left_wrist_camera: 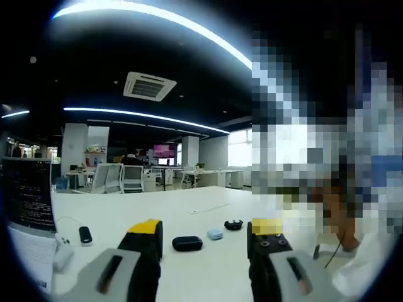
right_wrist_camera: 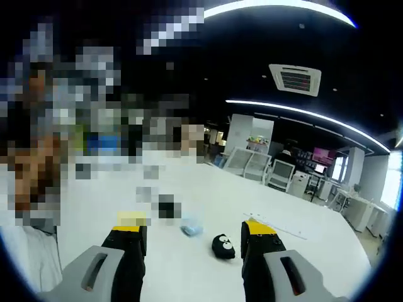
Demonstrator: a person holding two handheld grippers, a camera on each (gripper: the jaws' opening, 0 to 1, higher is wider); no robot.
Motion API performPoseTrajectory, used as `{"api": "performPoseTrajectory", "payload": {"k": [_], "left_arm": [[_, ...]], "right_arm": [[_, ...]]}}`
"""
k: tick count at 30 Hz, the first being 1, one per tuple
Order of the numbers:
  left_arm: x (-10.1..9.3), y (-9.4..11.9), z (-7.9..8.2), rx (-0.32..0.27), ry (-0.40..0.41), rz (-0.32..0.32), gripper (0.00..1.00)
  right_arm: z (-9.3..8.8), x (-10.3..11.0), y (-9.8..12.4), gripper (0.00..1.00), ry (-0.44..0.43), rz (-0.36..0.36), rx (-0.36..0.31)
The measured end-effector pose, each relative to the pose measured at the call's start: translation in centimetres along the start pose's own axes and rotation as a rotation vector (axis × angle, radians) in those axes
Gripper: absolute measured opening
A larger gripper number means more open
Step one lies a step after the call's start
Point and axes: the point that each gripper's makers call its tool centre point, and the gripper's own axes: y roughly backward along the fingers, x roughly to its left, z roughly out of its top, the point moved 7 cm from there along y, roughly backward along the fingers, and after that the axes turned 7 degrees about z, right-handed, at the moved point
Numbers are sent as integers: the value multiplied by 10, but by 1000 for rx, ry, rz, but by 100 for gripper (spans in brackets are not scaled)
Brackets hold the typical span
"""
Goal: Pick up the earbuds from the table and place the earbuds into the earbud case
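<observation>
The left gripper (left_wrist_camera: 204,242) is held spread, nothing between its jaws, above the white table (left_wrist_camera: 189,217). Just past its tips 3 small items lie in a loose row: a dark oval case (left_wrist_camera: 187,243) at 12 o'clock, a pale blue item (left_wrist_camera: 215,234) at 1 o'clock, and a small black earbud item (left_wrist_camera: 233,224) beyond that. The right gripper (right_wrist_camera: 194,236) is likewise spread and empty — between its tips the black earbud item (right_wrist_camera: 223,246) is seen at 12 o'clock, the pale blue item (right_wrist_camera: 191,229) at 11 o'clock.

The approach step appears to be in hand; no pick has been made. A descent onto the earbud is called for next, with jaws closed on its sides.

At 9 o'clock in the left gripper view a monitor (left_wrist_camera: 28,195), a black mouse-like object (left_wrist_camera: 85,234) and a white cable lie well apart — nothing is judged to block the path.
</observation>
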Motion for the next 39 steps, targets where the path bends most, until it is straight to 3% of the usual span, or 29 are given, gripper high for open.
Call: {"api": "performPoseTrajectory", "payload": {"k": [39], "left_arm": [[-12, -4, -1, 10, -23, -30, 55]], "right_arm": [[4, -1, 8, 58, 21, -3, -5]]}}
